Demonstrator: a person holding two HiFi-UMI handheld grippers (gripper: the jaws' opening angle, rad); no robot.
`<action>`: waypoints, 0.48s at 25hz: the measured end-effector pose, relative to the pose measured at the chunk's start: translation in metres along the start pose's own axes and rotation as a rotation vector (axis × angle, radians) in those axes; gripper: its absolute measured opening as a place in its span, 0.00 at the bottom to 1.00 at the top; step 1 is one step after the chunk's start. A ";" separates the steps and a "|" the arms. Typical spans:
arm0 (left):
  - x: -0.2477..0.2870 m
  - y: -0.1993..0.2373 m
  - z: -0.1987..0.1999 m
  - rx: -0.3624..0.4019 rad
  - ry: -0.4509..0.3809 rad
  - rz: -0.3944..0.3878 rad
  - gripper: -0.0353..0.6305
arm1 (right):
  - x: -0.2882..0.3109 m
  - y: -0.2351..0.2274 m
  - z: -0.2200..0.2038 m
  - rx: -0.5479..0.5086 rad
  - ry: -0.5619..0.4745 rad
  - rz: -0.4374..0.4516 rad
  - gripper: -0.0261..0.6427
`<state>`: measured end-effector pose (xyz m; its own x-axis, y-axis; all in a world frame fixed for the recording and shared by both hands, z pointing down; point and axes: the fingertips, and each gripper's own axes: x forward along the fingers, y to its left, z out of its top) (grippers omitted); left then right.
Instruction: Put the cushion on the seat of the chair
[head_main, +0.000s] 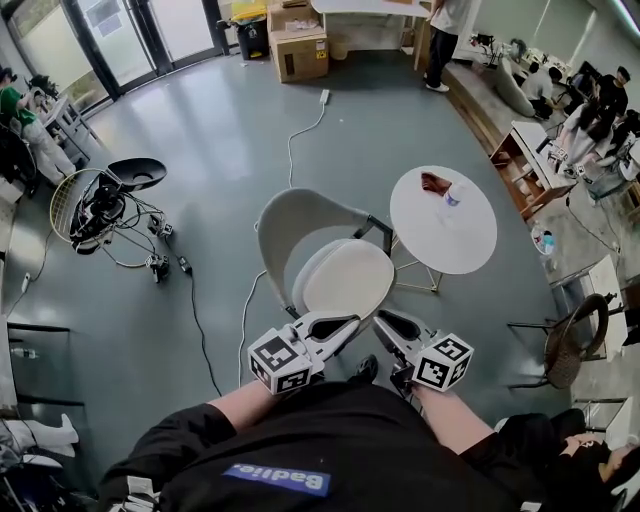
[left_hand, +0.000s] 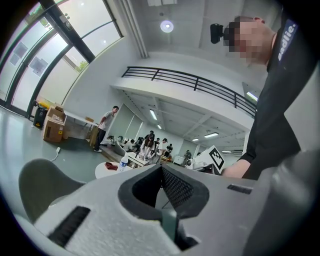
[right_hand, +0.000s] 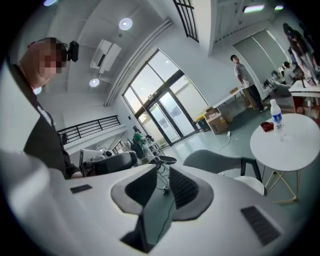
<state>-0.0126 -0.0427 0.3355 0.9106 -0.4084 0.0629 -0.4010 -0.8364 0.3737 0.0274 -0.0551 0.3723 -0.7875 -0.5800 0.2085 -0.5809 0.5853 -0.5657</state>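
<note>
In the head view a round white cushion (head_main: 348, 278) lies on the seat of a chair (head_main: 298, 214) with a grey shell back. Both grippers hover just in front of the cushion's near edge, close to the person's body. My left gripper (head_main: 338, 326) (left_hand: 160, 172) is open, a narrow gap between its pads with nothing in it. My right gripper (head_main: 392, 322) (right_hand: 161, 180) is open too, and only floor shows between its pads. The right gripper view shows the chair (right_hand: 215, 161) and a sliver of the cushion (right_hand: 251, 183) beyond the jaws.
A round white table (head_main: 470, 245) (right_hand: 287, 147) with a water bottle (head_main: 451, 195) (right_hand: 276, 118) stands right of the chair. A fan-like device and cables (head_main: 105, 205) lie on the floor at left. Cardboard boxes (head_main: 298, 50) are far back; another chair (head_main: 572, 342) and people at right.
</note>
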 end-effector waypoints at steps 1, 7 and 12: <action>0.001 -0.002 0.003 0.005 -0.003 -0.006 0.08 | -0.002 0.004 0.004 -0.021 -0.003 0.001 0.17; 0.000 -0.011 0.019 0.008 -0.033 -0.012 0.08 | -0.007 0.034 0.027 -0.184 -0.049 0.017 0.10; -0.002 -0.018 0.027 0.020 -0.034 -0.018 0.08 | -0.012 0.053 0.030 -0.304 -0.049 0.042 0.08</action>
<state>-0.0099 -0.0369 0.3037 0.9142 -0.4046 0.0249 -0.3863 -0.8511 0.3556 0.0123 -0.0342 0.3164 -0.8053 -0.5744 0.1470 -0.5892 0.7474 -0.3071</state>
